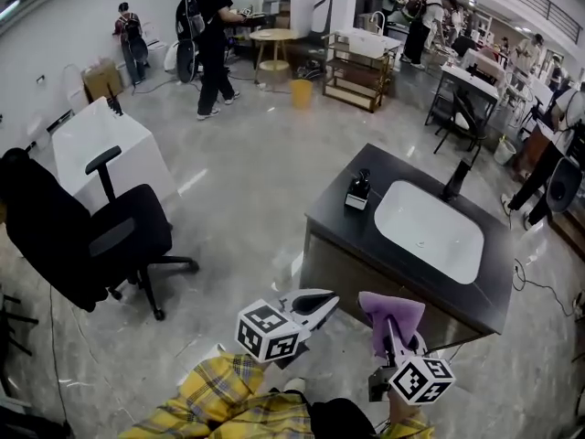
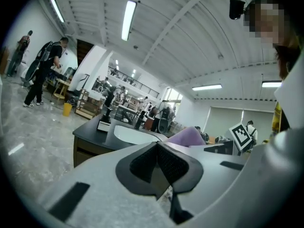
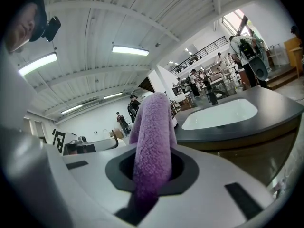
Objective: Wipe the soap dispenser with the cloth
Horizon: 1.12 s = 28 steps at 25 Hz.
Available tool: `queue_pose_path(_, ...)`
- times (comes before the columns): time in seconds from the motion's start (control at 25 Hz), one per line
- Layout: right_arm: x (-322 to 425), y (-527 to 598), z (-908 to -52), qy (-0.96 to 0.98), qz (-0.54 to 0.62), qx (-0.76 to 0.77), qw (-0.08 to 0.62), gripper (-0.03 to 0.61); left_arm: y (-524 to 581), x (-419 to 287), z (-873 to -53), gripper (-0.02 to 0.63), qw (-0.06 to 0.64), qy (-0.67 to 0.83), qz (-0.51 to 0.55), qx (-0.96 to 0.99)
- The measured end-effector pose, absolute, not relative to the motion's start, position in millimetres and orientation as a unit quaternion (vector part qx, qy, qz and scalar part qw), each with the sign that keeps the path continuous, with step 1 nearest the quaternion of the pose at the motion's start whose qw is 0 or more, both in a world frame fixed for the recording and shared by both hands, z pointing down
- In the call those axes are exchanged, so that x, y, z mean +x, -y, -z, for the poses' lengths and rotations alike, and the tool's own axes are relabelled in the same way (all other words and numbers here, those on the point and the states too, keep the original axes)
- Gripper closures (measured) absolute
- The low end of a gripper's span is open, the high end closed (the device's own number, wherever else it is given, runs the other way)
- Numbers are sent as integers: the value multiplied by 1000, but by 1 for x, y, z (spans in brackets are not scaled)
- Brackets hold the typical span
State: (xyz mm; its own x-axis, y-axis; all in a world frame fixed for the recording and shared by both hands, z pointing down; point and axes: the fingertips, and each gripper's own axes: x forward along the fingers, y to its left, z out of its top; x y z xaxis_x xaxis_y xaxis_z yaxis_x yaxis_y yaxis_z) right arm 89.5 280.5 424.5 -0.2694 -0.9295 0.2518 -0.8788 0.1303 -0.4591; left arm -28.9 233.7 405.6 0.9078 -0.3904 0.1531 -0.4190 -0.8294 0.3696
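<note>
Much open floor; cloth nr counter

A black office chair stands well left of the dark counter with its white sink.

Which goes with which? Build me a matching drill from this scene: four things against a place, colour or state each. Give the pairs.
Things:
1. cloth
2. left gripper
3. dispenser
4. chair

Place, colour or state:
A. shut, nothing between the jaws
B. on the dark counter, beside the white basin
C. purple, clamped in the right gripper
D. black, on the floor

Pairs: 1-C, 2-A, 3-B, 4-D
</note>
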Motion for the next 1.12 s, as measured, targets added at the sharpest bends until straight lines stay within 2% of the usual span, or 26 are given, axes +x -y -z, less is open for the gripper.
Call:
queue_pose_path(0.56, 92, -176, -436, -773, 281, -568, 36, 541, -145, -34, -430, 609, 218, 262, -70, 937)
queue_pose_path(1.12, 144, -64, -441, -806, 277, -522, 29, 541, -33, 39, -422, 609, 200, 282, -66, 936)
